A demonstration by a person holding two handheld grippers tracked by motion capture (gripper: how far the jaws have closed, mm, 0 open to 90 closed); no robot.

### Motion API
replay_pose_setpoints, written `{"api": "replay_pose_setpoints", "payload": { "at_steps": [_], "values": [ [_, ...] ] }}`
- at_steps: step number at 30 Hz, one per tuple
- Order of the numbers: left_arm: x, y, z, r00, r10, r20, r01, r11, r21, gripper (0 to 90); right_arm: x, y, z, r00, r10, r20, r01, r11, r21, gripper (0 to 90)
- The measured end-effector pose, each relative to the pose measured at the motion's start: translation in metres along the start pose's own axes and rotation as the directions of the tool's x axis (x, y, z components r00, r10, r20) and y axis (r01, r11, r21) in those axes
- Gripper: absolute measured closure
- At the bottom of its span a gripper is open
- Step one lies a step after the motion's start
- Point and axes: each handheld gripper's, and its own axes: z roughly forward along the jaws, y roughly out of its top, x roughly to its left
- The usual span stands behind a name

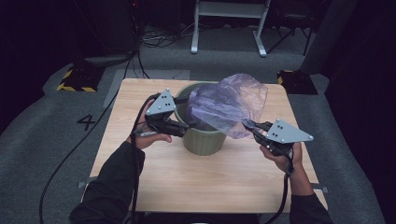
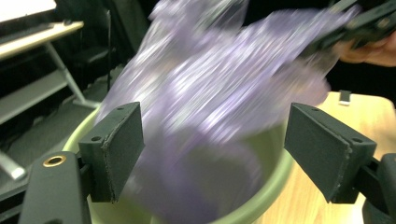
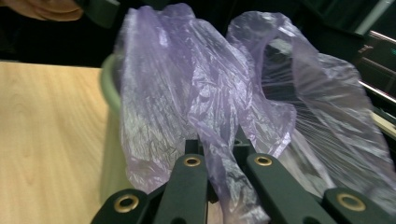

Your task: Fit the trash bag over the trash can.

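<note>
A thin purple plastic bag [image 1: 229, 105] billows over a green round bin [image 1: 203, 140] at the middle of the wooden table [image 1: 210, 182]. My right gripper [image 1: 247, 125] is shut on the bag's lower right edge, just right of the bin. In the right gripper view the film is bunched between the closed jaws of the right gripper [image 3: 217, 144], and the bag [image 3: 187, 79] rises ahead. My left gripper [image 1: 189, 126] sits at the bin's left rim. In the left gripper view the left gripper [image 2: 212, 135] stands open; the blurred bag [image 2: 219, 79] hangs beyond it over the bin [image 2: 261, 205].
The table stands on grey carpet, with bare wood in front of the bin and to both sides. A white metal frame [image 1: 229, 23] and cables lie on the floor behind. Yellow-black striped blocks [image 1: 74, 79] sit off the far corners.
</note>
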Motion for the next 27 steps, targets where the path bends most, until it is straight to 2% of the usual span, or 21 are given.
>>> {"api": "replay_pose_setpoints", "payload": {
  "at_steps": [2, 6, 8, 9, 10, 11, 12, 15, 18, 20, 23, 27],
  "values": [
    [-0.008, 0.005, 0.004, 0.9995, 0.022, -0.021, -0.022, 0.9997, 0.014, 19.5, 0.005, 0.003, 0.001, 0.9996, -0.005, -0.027, 0.005, 1.0, -0.006, 89.5],
    [-0.017, 0.009, 0.011, 0.999, 0.044, -0.012, -0.043, 0.9982, 0.043, 19.9, 0.015, 0.01, 0.005, 0.9968, -0.017, -0.078, 0.016, 1.0, -0.022, 88.8],
    [-0.018, 0.006, 0.013, 0.9985, 0.053, 0.013, -0.054, 0.9976, 0.043, 24.3, 0.021, 0.012, 0.008, 0.9942, -0.034, -0.103, 0.032, 0.999, -0.023, 88.7],
    [-0.019, 0.005, 0.013, 0.9984, 0.054, 0.018, -0.054, 0.9973, 0.05, 28.9, 0.025, 0.013, 0.009, 0.9923, -0.04, -0.117, 0.038, 0.999, -0.022, 88.5],
    [-0.019, 0.003, 0.014, 0.9976, 0.059, 0.036, -0.061, 0.9963, 0.06, 37.6, 0.028, 0.014, 0.011, 0.9905, -0.04, -0.131, 0.038, 0.999, -0.018, 88.1],
    [-0.019, 0.001, 0.014, 0.9972, 0.066, 0.033, -0.069, 0.9954, 0.067, 46.4, 0.031, 0.015, 0.013, 0.9887, -0.042, -0.144, 0.04, 0.999, -0.016, 87.5],
    [-0.019, -0.001, 0.015, 0.9966, 0.076, 0.033, -0.078, 0.9935, 0.082, 49.5, 0.033, 0.014, 0.015, 0.9871, -0.038, -0.155, 0.035, 0.999, -0.018, 87.6],
    [-0.019, -0.009, 0.012, 0.9951, 0.094, 0.031, -0.097, 0.99, 0.102, 68.5, 0.038, 0.01, 0.021, 0.9816, -0.014, -0.19, 0.009, 1.0, -0.027, 85.9],
    [-0.018, -0.017, 0.003, 0.995, 0.098, 0.021, -0.099, 0.992, 0.078, 80.6, 0.043, 0.005, 0.024, 0.9763, -0.008, -0.216, 0.001, 1.0, -0.031, 81.5],
    [-0.017, -0.022, -0.003, 0.9954, 0.089, 0.034, -0.091, 0.9938, 0.063, 85.2, 0.046, 0.003, 0.025, 0.9756, -0.006, -0.22, -0.002, 0.999, -0.034, 76.3],
    [-0.015, -0.03, -0.012, 0.9959, 0.087, 0.028, -0.088, 0.9944, 0.059, 87.3, 0.047, 0.001, 0.025, 0.9681, 0.013, -0.25, -0.027, 0.998, -0.051, 64.9],
    [-0.01, -0.041, -0.02, 0.9984, 0.046, 0.032, -0.048, 0.9979, 0.043, 87.3, 0.047, -0.003, 0.024, 0.9647, 0.027, -0.262, -0.041, 0.998, -0.047, 52.7]
  ]
}}
